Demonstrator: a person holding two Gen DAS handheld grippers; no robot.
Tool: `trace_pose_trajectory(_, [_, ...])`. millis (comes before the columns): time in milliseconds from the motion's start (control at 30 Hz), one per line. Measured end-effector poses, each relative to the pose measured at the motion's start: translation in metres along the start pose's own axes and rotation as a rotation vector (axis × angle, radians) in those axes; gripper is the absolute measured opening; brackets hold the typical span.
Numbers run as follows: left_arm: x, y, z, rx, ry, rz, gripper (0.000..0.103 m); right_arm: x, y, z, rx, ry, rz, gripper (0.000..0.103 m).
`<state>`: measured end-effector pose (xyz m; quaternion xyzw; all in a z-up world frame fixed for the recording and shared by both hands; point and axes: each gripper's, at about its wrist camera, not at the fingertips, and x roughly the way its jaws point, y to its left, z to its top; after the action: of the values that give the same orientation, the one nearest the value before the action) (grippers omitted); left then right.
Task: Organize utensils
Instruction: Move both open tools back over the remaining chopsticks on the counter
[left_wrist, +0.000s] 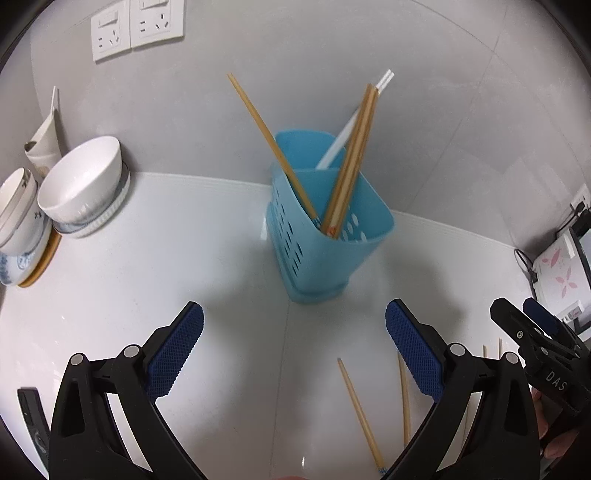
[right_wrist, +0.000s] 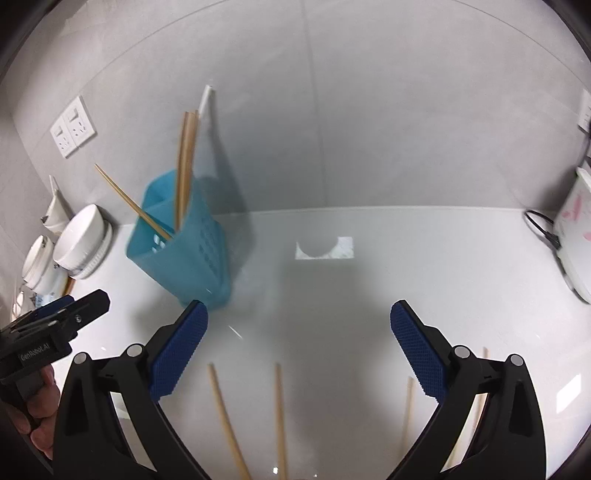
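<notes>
Beyond and to the left of the left gripper (left_wrist: 294, 345) stand stacked white bowls (left_wrist: 83, 181) on plates, against the grey wall. This gripper hangs with its blue pads wide apart and nothing between them. Straight ahead of it stands the blue holder (left_wrist: 325, 236), a perforated plastic basket already carrying several wooden chopsticks (left_wrist: 349, 166), leaning apart, and a white one behind them. Just below and to the right of its right finger lie loose chopsticks (left_wrist: 360, 410) flat on the counter (left_wrist: 147, 277).

The right gripper (right_wrist: 299, 347) is likewise spread open and empty. The holder sits ahead and to its left, near the left fingertip; more loose chopsticks (right_wrist: 280, 413) lie directly beneath and between its fingers, with others by its right finger.

The step in hand looks like a pause between placements: some sticks are binned, several are not yet gathered. The next move likely calls for lowering one gripper over a single stick, closing across its thin shaft, then lifting and tipping it upright into the holder.

The counter is glossy white and may let sticks slide. Wall sockets (left_wrist: 136, 29) sit above left; a white appliance (right_wrist: 576, 236) stands far right.
</notes>
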<state>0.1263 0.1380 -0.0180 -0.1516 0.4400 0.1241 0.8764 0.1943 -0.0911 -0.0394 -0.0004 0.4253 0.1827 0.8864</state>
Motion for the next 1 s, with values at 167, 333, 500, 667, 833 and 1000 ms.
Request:
trace_pose_trajectory(167, [0.000,-0.010,-0.017,0.005,0.029,-0.010,0.097,-0.009,-0.019,-0.021,0.010,0.026,-0.026,0.095])
trace_pose_trajectory(333, [0.005,-0.022,-0.036,0.015,0.066,-0.014,0.097,-0.016,-0.035,-0.045,0.014,0.064,-0.063,0.095])
trace_pose_trajectory(500, [0.018,-0.032,-0.061,0.013,0.142,-0.008,0.097,-0.020,-0.053,-0.068,0.038,0.112,-0.085,0.095])
trace_pose_trajectory(667, [0.032,-0.038,-0.087,0.005,0.208,0.002,0.097,-0.019,-0.069,-0.089,0.065,0.166,-0.091,0.091])
trace_pose_trajectory(833, [0.045,-0.046,-0.109,-0.004,0.266,0.024,0.097,-0.011,-0.082,-0.110,0.075,0.247,-0.092,0.082])
trace_pose_trajectory(1000, [0.058,-0.051,-0.128,-0.006,0.312,0.044,0.097,0.000,-0.084,-0.124,0.068,0.328,-0.091,0.073])
